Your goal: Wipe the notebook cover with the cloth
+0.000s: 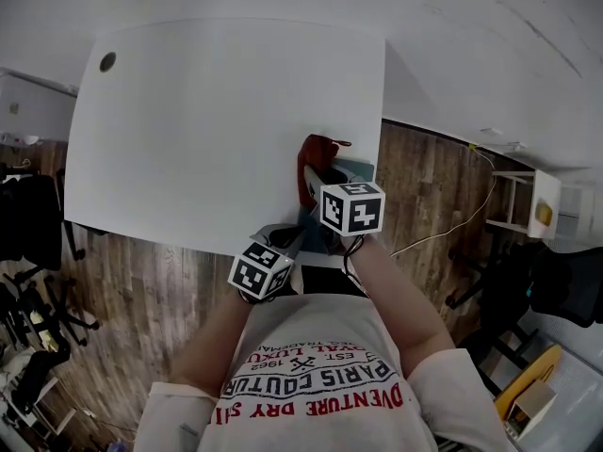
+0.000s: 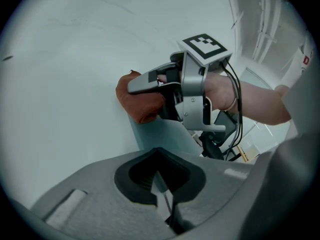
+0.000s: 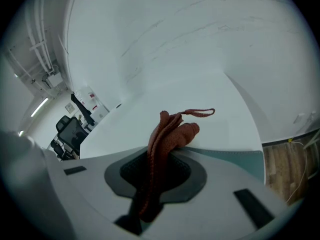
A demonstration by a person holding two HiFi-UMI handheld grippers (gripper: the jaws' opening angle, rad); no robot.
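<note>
A teal-grey notebook lies at the near right corner of the white table. My right gripper is shut on a rust-red cloth, whose bunched end rests on the notebook's far edge. In the right gripper view the cloth hangs out of the right gripper over the notebook. My left gripper sits at the notebook's near edge. The left gripper view has the left gripper shut on the cover, with the cloth and right gripper beyond.
A round cable hole sits at the table's far left corner. The table's right edge runs just beside the notebook, with wooden floor and a thin cable below. Office chairs stand at the left.
</note>
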